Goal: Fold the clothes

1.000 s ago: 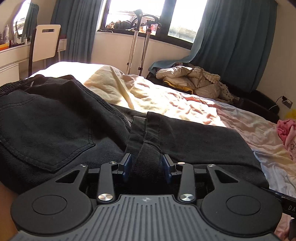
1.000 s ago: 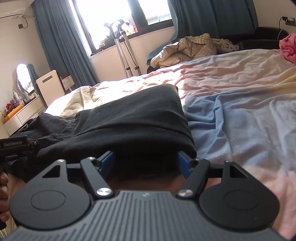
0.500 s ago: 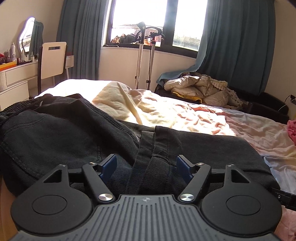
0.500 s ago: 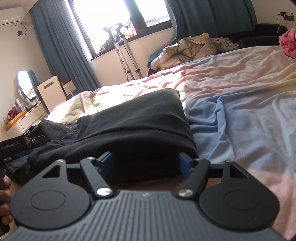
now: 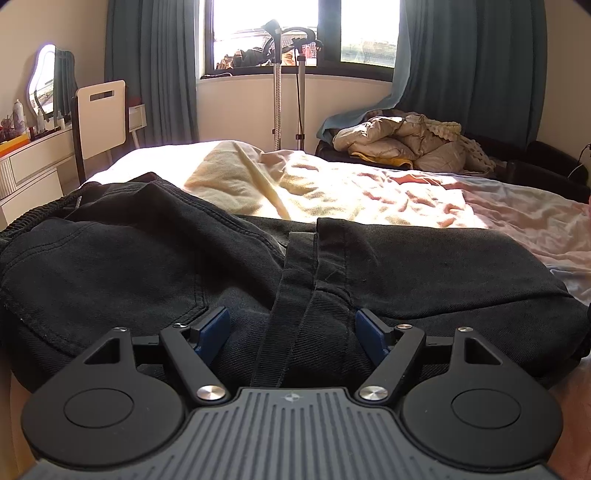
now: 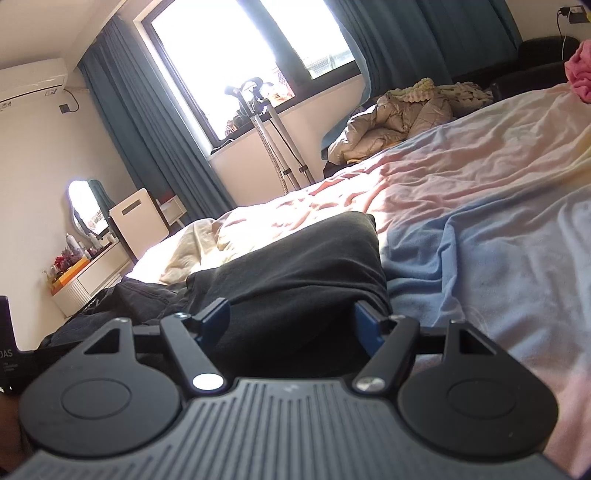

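Black jeans (image 5: 258,273) lie folded across the near edge of a bed (image 5: 369,192), filling the lower half of both wrist views, the waistband at the left of the left view and a smooth folded edge at centre in the right view (image 6: 314,266). At the bottom of the left view, the left gripper (image 5: 291,328) is opening; its blue pads (image 5: 212,326) stand well clear on either side of a hem band that runs between them, gripping nothing. At the bottom of the right view, the right gripper (image 6: 291,321) stands wide, with the jeans' dark fold between its pads (image 6: 212,321) but not visibly pinched. Sunlight falls on the rumpled pastel sheet (image 6: 480,177) beyond. A window (image 5: 303,33) with teal curtains (image 5: 469,66) fills the top, a chair (image 5: 99,118) at upper left, a heap of pale bedding (image 5: 402,142) at upper right.
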The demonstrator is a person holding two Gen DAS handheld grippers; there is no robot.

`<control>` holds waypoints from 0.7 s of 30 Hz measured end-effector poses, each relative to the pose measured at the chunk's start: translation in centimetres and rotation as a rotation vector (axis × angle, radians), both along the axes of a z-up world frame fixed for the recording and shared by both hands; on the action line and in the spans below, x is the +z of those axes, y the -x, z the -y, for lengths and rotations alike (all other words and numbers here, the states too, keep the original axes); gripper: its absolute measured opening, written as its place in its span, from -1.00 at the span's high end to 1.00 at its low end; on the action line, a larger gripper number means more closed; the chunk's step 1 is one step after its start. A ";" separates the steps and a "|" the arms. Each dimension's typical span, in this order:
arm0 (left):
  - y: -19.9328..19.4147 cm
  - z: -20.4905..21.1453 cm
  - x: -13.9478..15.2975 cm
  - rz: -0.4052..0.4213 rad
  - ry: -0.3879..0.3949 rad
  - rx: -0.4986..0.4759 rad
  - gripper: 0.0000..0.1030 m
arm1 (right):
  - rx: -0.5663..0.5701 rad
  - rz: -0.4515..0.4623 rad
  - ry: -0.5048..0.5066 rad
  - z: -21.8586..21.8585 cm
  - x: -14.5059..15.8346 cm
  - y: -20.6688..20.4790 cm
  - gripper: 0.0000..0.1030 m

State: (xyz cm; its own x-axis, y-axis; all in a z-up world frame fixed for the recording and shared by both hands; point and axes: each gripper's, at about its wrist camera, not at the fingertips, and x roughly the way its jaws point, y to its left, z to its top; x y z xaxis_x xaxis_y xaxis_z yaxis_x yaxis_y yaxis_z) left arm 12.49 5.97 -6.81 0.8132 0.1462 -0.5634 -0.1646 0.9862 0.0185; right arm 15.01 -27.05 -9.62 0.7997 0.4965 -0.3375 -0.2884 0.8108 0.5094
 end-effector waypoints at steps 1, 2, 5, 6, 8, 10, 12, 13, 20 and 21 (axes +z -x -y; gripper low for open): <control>0.0 0.0 0.0 -0.001 -0.003 0.000 -0.53 | -0.011 -0.006 -0.020 0.1 0.1 0.0 -0.41; -0.1 0.0 -0.1 -0.002 -0.005 0.000 -0.53 | -0.023 -0.011 -0.040 0.3 0.3 0.0 -0.41; -0.2 0.1 -0.1 -0.003 -0.002 0.002 -0.55 | -0.042 -0.008 -0.046 0.2 0.5 -0.4 -0.43; -0.2 0.1 -0.1 -0.003 0.001 0.004 -0.56 | -0.046 -0.004 -0.025 -0.1 0.4 -0.6 -0.43; -0.3 0.1 -0.2 -0.006 -0.001 0.002 -0.57 | -0.044 0.002 0.006 -0.4 0.0 -1.0 -0.43; -0.3 0.1 -0.2 -0.007 -0.003 0.004 -0.57 | -0.029 0.009 -0.028 0.0 0.0 -1.2 -0.43; -0.3 0.0 -0.2 -0.009 0.005 0.008 -0.58 | -0.011 0.010 -0.089 0.9 0.2 -1.3 -0.43; -0.4 -0.1 -0.2 -0.010 0.010 0.010 -0.58 | -0.023 0.016 -0.111 1.3 0.3 -1.2 -0.43; -0.2 0.0 -0.2 -0.006 0.027 0.025 -0.60 | -0.185 -0.041 -0.189 3.3 -1.1 -1.8 -0.49; -0.2 0.0 -0.2 -0.006 0.030 0.027 -0.61 | -0.177 -0.066 -0.216 3.4 -1.8 -2.2 -0.49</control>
State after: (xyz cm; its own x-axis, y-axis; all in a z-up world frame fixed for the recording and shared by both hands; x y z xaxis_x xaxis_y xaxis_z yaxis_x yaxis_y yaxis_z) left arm 12.68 5.99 -6.97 0.8059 0.1505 -0.5726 -0.1906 0.9816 -0.0104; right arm 17.22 -30.42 -11.47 0.8602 0.4172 -0.2932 -0.1124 0.7160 0.6890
